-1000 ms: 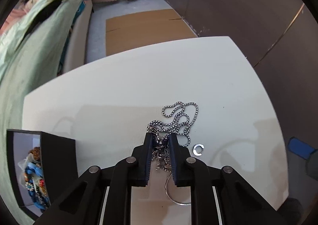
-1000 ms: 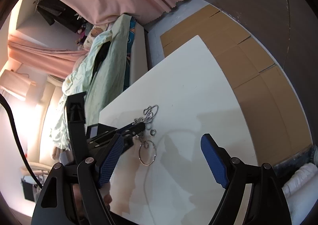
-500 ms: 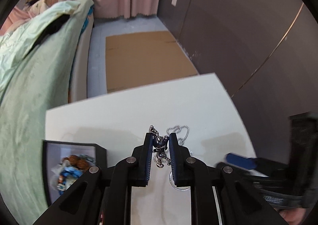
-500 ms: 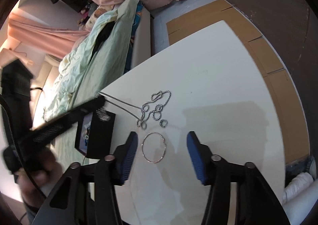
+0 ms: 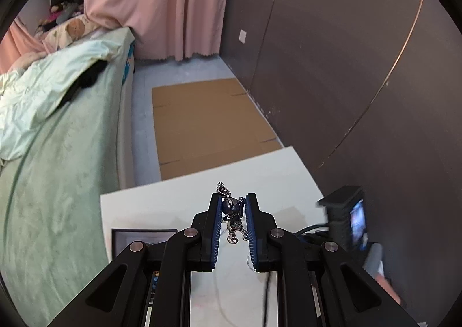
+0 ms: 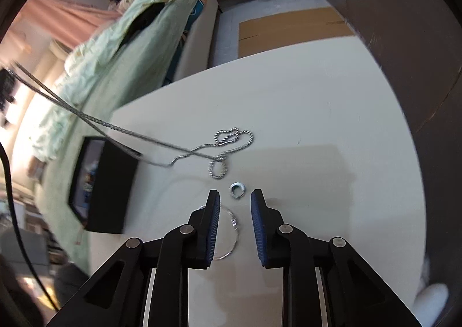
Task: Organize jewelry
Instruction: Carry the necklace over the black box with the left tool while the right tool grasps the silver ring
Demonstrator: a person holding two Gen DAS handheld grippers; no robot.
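A silver chain necklace (image 6: pixel 202 151) is half lifted. Its pendant end (image 5: pixel 232 211) is pinched between the closed blue pads of the left gripper (image 5: pixel 233 203), held up above the white table (image 6: pixel 317 125). From there the chain runs taut, slanting down from the upper left to a loose tangle of loops resting on the tabletop. That line is its long axis — it points back toward the black jewelry box (image 6: pixel 106 185), which stands open near the table's left edge, with coloured pieces inside. The box lies below and to the left of the raised gripper, so the left hand looks better placed to carry the chain there.

The right gripper (image 6: pixel 235 203) is open and empty, low over the table. A small open ring (image 6: pixel 237 189) lies just ahead of its tips, and a thin hoop (image 6: pixel 232 229) sits partly under its left finger. To the right, the tabletop is bare up to its curved edge.
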